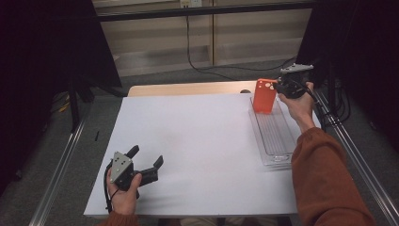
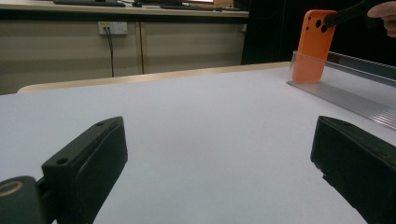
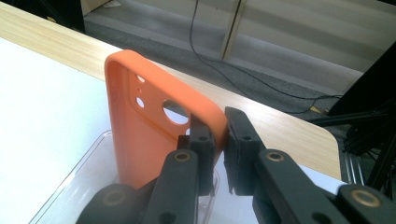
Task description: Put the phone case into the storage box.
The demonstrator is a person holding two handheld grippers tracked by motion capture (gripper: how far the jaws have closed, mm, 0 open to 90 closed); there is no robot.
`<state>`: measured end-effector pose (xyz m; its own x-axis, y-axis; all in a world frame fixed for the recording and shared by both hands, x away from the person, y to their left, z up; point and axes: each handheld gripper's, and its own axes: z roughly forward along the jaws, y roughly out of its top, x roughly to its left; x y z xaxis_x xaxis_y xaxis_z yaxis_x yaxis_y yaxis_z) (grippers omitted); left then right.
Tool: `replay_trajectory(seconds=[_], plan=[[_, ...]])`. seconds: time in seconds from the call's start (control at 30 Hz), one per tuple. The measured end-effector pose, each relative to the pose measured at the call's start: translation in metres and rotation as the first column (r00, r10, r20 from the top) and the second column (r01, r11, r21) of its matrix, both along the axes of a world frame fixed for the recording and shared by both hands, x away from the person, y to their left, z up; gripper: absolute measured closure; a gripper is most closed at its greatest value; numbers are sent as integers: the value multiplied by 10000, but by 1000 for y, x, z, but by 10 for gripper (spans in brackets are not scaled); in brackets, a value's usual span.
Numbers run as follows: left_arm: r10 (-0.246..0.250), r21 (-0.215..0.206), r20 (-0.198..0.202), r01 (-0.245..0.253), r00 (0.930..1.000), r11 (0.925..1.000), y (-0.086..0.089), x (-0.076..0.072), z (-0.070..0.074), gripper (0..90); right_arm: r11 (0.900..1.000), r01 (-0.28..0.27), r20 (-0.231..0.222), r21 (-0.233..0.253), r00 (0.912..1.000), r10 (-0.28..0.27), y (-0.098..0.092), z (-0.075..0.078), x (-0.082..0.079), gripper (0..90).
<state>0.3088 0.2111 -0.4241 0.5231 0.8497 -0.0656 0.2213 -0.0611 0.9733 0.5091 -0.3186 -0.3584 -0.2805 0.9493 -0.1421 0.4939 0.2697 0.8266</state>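
Observation:
An orange phone case (image 1: pixel 264 96) stands upright at the far end of a clear plastic tray (image 1: pixel 275 136) on the table's right side. My right gripper (image 1: pixel 278 84) is shut on the case's top right corner. In the right gripper view its two jaws pinch the rim of the case (image 3: pixel 144 135) at the gripper (image 3: pixel 220 126), and the case's lower end sits inside the tray (image 3: pixel 79 182). My left gripper (image 1: pixel 147 156) rests near the front left of the white sheet, open and holding nothing. From the left gripper view, the case (image 2: pixel 312 46) shows far off to the right beyond the open gripper (image 2: pixel 219 154).
A white sheet (image 1: pixel 197 141) covers most of the wooden table (image 1: pixel 188 88). Metal rails (image 1: pixel 61 165) run along both sides of the table. Cables lie on the floor behind it, in front of a low wall (image 1: pixel 160 42).

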Motion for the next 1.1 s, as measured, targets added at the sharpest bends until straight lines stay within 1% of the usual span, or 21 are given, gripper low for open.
replay_trajectory(seconds=[0.23,0.43,0.47,0.6,0.63,0.7,0.77,0.83,1.1], plan=[[1,32,-5,-1,10000,10000,0,0,0,38,10000,-39,13,25,10000,39,-1,-1,3,819],[28,15,-6,-28,10000,10000,0,1,0,38,9999,-146,4,-63,9999,146,-2,-1,4,816],[27,13,-2,-27,10000,10000,0,1,0,38,9998,-175,4,-136,9998,176,-2,-1,5,815],[29,17,-9,-29,10000,10000,0,1,0,38,9999,-127,-79,-109,9999,127,-2,0,8,806],[34,63,-1,-34,10000,10000,1,1,0,38,9999,-118,-85,-91,9999,117,-2,0,8,804],[50,23,3,-50,10000,10000,1,1,0,38,10000,-51,-78,-82,10000,50,-2,0,9,784],[50,34,2,-50,10000,10000,1,1,0,38,10000,-7,-62,-91,10000,6,-2,0,10,783],[44,36,5,-44,10000,10000,1,1,0,38,10000,26,-61,-28,10000,-27,-2,0,11,772],[52,18,0,-52,10000,10000,1,1,0,39,9996,226,-2,186,9997,-226,-4,0,14,774]])
